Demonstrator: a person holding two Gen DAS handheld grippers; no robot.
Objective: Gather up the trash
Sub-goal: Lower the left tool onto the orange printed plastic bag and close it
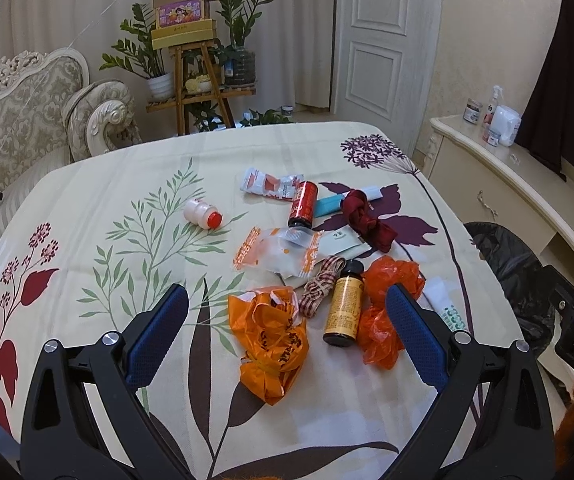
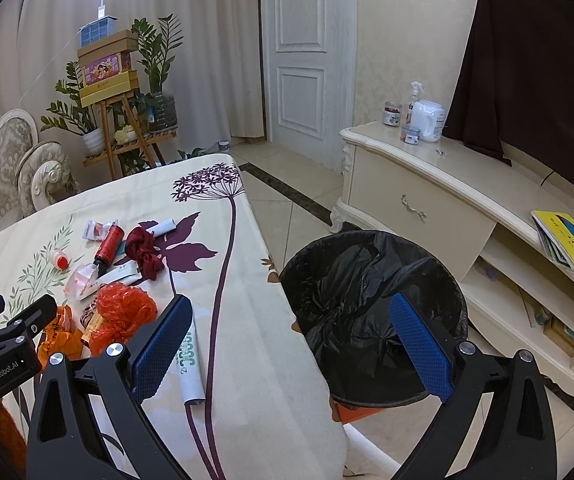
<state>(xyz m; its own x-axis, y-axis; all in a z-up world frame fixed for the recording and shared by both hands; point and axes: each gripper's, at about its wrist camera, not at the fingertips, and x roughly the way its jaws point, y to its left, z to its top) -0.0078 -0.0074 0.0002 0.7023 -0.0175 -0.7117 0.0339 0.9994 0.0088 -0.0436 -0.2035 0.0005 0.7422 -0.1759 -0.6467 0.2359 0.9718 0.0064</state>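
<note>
Trash lies on the flowered tablecloth [image 1: 127,360]. An orange plastic bag [image 1: 271,340], a brown bottle with a yellow label [image 1: 343,308] and a red-orange bag [image 1: 387,304] lie nearest my left gripper [image 1: 287,312], which is open and empty just above them. Farther off are a red can [image 1: 303,204], a dark red cloth [image 1: 367,216], a small white bottle with a red cap [image 1: 203,214], clear wrappers [image 1: 283,252] and a checked ribbon [image 1: 319,284]. My right gripper [image 2: 291,320] is open and empty over the black-lined bin [image 2: 371,312].
A white paper tube [image 2: 189,368] lies by the table's right edge. A cream cabinet [image 2: 447,200] with bottles stands right of the bin. A sofa [image 1: 19,128] and a plant stand [image 1: 195,80] are behind the table.
</note>
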